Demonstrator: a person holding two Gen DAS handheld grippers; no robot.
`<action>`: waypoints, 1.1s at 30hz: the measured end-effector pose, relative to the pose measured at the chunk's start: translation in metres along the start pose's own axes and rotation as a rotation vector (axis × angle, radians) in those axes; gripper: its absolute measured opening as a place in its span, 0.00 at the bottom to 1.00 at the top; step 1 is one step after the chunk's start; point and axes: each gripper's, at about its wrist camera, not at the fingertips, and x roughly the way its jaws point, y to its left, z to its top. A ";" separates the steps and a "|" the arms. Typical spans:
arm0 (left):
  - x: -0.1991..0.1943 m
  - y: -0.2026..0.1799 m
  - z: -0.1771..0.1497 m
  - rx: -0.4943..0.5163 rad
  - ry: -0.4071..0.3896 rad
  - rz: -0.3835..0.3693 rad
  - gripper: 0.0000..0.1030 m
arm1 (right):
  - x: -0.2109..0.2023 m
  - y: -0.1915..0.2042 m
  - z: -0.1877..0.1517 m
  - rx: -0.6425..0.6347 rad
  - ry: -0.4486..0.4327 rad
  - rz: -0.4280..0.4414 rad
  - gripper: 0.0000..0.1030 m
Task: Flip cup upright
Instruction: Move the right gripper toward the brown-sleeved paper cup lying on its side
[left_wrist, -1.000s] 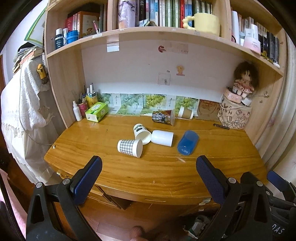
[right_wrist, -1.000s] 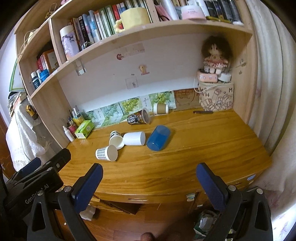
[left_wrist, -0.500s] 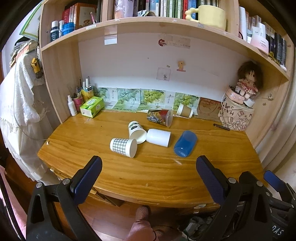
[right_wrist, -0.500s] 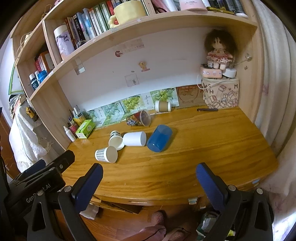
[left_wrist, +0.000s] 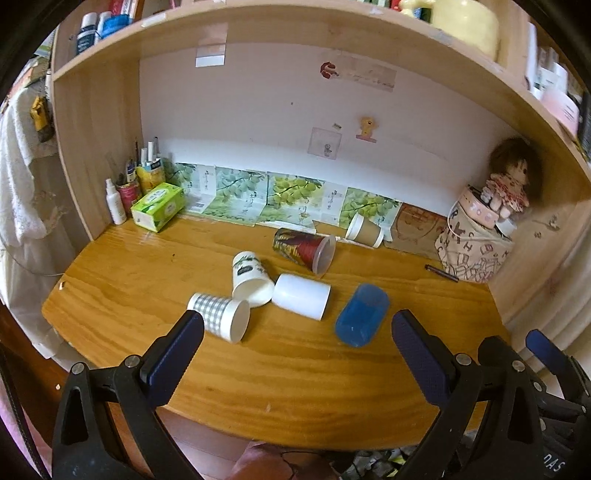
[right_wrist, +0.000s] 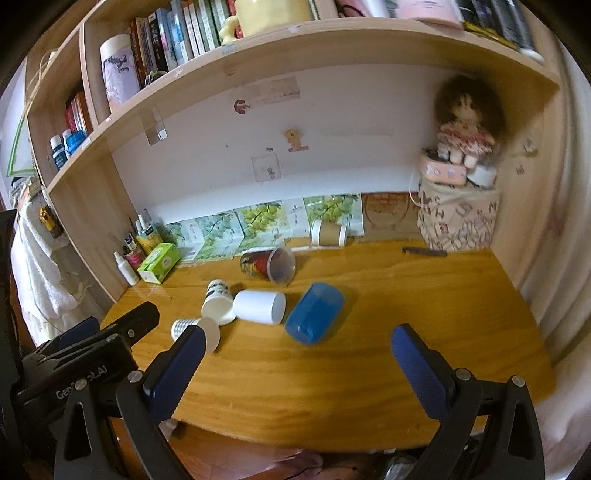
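Several cups lie on their sides on the wooden desk (left_wrist: 295, 373): a checked paper cup (left_wrist: 219, 320), a white cup with a leaf print (left_wrist: 250, 277), a plain white cup (left_wrist: 302, 300), a blue plastic cup (left_wrist: 362, 319), a red patterned clear cup (left_wrist: 304, 250) and a brown paper cup (left_wrist: 364, 230) at the back. My left gripper (left_wrist: 295, 339) is open and empty, held over the desk's front edge, short of the cups. My right gripper (right_wrist: 295, 354) is open and empty too, with the blue cup (right_wrist: 314, 312) just beyond it.
A green tissue box (left_wrist: 158, 206) and small bottles (left_wrist: 114, 201) stand at the back left. A patterned box with a doll (left_wrist: 476, 243) stands at the back right, a pen (left_wrist: 441, 272) in front of it. A shelf (left_wrist: 295, 22) of books hangs overhead.
Both grippers have moved forward toward the desk; the cups appear larger and closer. Nothing on the desk has moved and both grippers stay open.
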 end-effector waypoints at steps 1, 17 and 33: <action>0.006 0.000 0.005 0.003 0.007 -0.001 0.98 | 0.005 0.001 0.006 -0.009 -0.003 0.001 0.99; 0.108 0.010 0.069 -0.067 0.169 -0.071 0.98 | 0.101 0.011 0.098 -0.197 -0.017 0.008 0.99; 0.200 0.028 0.075 -0.178 0.337 -0.110 0.98 | 0.222 0.004 0.147 -0.523 0.001 -0.050 0.97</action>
